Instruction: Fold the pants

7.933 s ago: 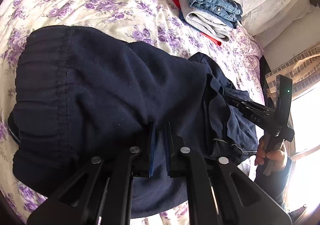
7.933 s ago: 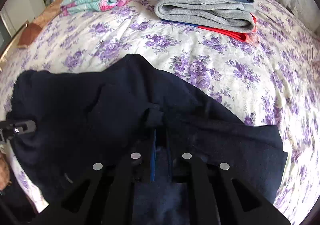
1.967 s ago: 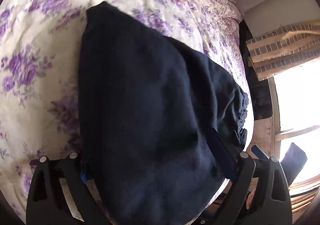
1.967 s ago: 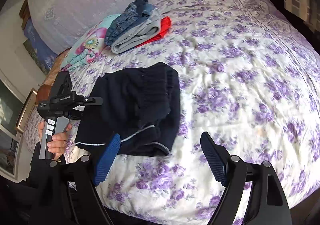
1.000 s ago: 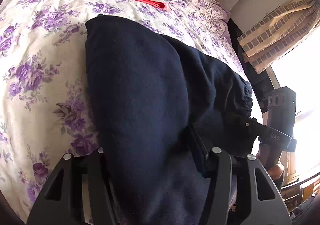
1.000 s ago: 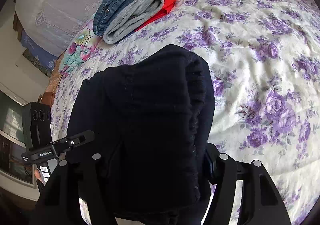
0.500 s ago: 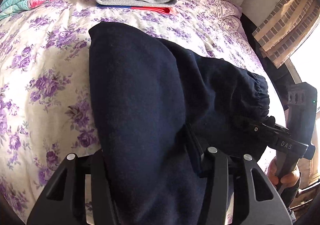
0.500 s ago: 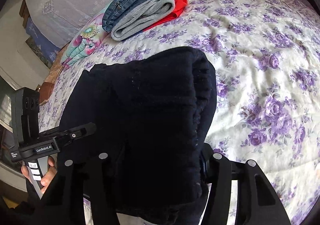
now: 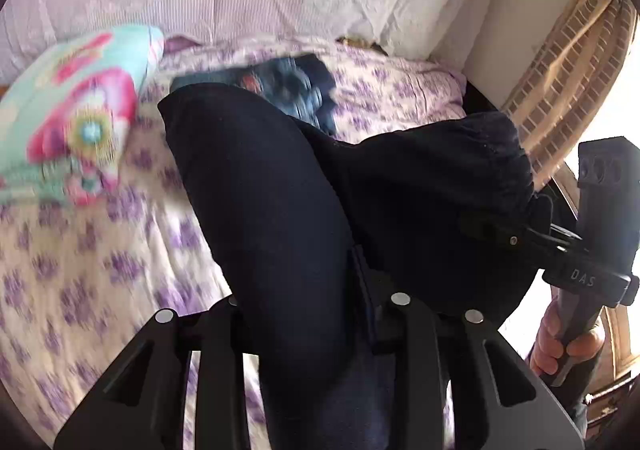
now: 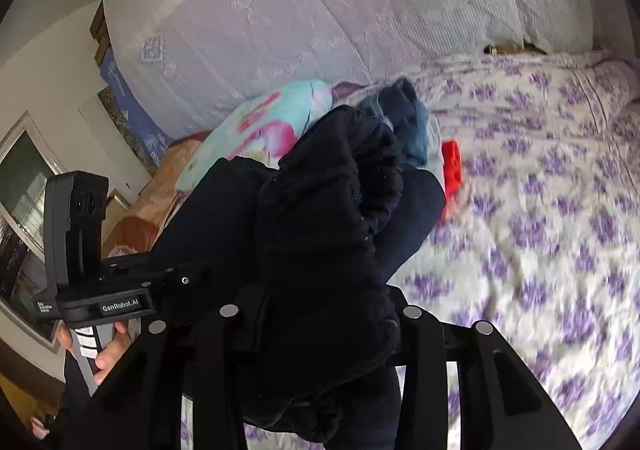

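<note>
Nearest the left wrist lens, the left gripper (image 9: 308, 290) is clenched on a thick bundle of the folded dark navy fleece sweatpants (image 9: 280, 185), the cloth bulging up between its fingers and hiding the pads. In the right wrist view the right gripper (image 10: 316, 314) is likewise clamped on the same garment (image 10: 320, 234), at the end with the gathered elastic waistband, which puckers just above its fingers. The pants hang lifted between the two tools, clear of the floral purple-and-white bedspread (image 9: 80, 250) as far as can be judged, though blur makes the gap uncertain. The fabric looks soft, limp and fairly bulky: it would sag wherever unsupported, and the layers could slide apart, so a hold through all the layers near the two ends of the fold, as now, seems soundest; it is neither fragile nor slippery. Farther off lies a stack of folded clothes, blue denim jeans (image 10: 408, 121) over something grey and red, with a turquoise flowered quilt roll (image 9: 76, 117) beside it, and beyond these the large white embroidered pillows (image 10: 320, 9).
</note>
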A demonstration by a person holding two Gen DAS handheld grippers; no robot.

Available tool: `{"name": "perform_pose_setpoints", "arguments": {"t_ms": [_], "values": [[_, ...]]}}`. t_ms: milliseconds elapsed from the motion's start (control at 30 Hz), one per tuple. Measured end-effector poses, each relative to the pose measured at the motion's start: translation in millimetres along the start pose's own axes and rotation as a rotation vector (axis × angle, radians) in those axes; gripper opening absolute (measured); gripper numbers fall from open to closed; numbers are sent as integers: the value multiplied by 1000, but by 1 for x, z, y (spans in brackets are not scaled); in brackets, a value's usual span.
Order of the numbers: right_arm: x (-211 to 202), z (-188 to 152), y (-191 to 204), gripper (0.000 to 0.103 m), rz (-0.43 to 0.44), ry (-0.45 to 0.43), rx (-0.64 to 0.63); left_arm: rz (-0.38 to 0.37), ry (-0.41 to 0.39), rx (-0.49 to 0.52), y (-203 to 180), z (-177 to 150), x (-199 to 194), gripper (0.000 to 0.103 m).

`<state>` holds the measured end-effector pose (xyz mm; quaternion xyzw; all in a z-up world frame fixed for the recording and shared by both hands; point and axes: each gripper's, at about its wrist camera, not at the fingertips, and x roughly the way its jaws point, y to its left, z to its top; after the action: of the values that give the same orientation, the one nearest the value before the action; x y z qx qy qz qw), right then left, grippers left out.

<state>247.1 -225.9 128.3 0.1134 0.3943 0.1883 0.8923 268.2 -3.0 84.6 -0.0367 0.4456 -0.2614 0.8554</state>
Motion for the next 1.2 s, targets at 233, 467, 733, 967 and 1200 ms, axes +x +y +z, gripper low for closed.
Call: {"name": "perform_pose_setpoints", "arguments": {"t_ms": [233,467,733,967,1200], "values": [[118,147,-29,40,-123,16,11,110,10,-52,64,171,71,30],[214,111,-116,96,-224,64,69,152,92,-149,148,160,185,61],[178,121,-98,96,-195,44,85,313,34,-32,140,161,149,88],[63,115,-45,98,-351,-162,92,393,-137,-73,113,134,38,98],[12,-24,-7,99,-311,-102,44,510,-242,14,31,-6,-26,98]]}}
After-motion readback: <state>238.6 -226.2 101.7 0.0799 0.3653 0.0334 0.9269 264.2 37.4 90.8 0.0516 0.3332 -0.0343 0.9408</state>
